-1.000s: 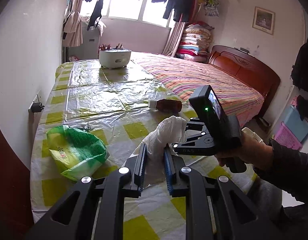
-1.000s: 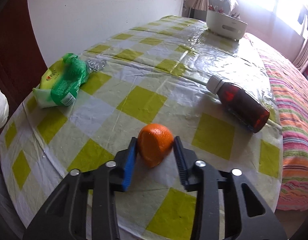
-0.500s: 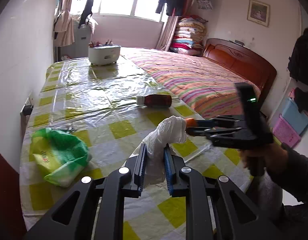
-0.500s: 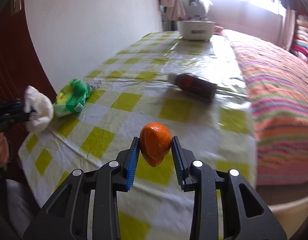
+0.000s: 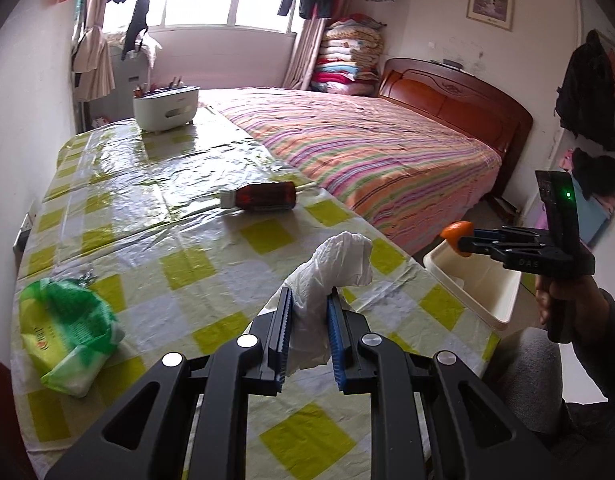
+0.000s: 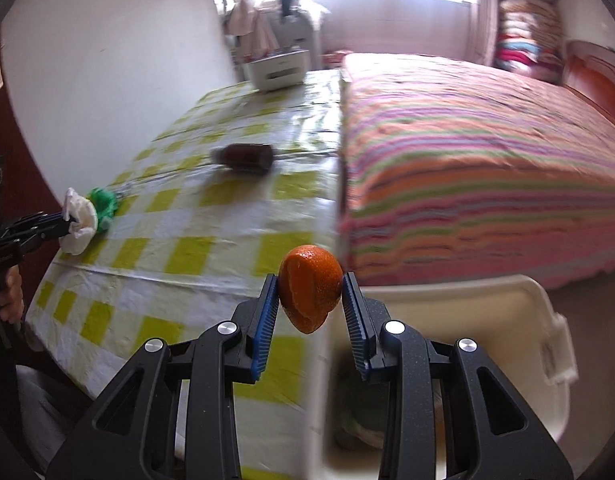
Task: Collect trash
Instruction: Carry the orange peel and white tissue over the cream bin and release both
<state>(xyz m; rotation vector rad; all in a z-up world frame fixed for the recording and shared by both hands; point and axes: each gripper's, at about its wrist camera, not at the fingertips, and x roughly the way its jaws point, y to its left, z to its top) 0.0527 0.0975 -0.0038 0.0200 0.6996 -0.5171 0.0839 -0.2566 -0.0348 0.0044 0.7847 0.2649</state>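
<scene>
Orange peel [image 6: 310, 293] sits pinched between the blue pads of my right gripper [image 6: 310, 312], held above the near edge of the cream bin [image 6: 547, 320] beside the table [image 5: 211, 264]. My left gripper [image 5: 307, 336] clamps a crumpled white tissue [image 5: 327, 268] over the checked cloth. Brown bottle [image 5: 263, 197] and green packet [image 5: 63, 336] lie on the table.
</scene>
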